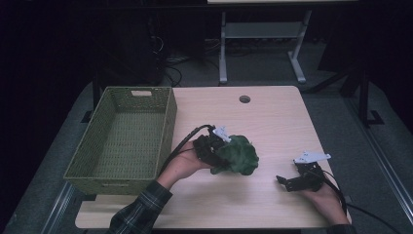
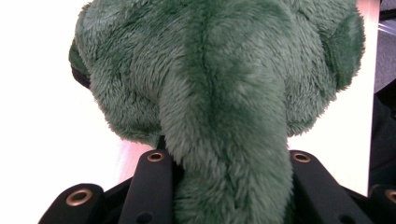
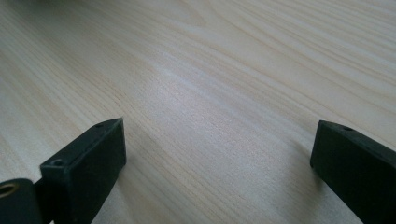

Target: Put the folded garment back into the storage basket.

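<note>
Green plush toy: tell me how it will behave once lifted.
The green plush toy looks soft, so it probably sags around the left gripper. Its fuzzy pile likely resists slipping. It seems light for its bulk and unlikely to break.

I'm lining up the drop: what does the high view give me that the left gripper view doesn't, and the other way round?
High view alone: the basket to the left of the toy, the right gripper open and low over the table, and both of the person's hands. Left gripper view alone: close up, the fingers clamp a narrow plush limb, the bulk of the toy beyond them. Both: the green toy held in the left gripper above the light tabletop.
</note>
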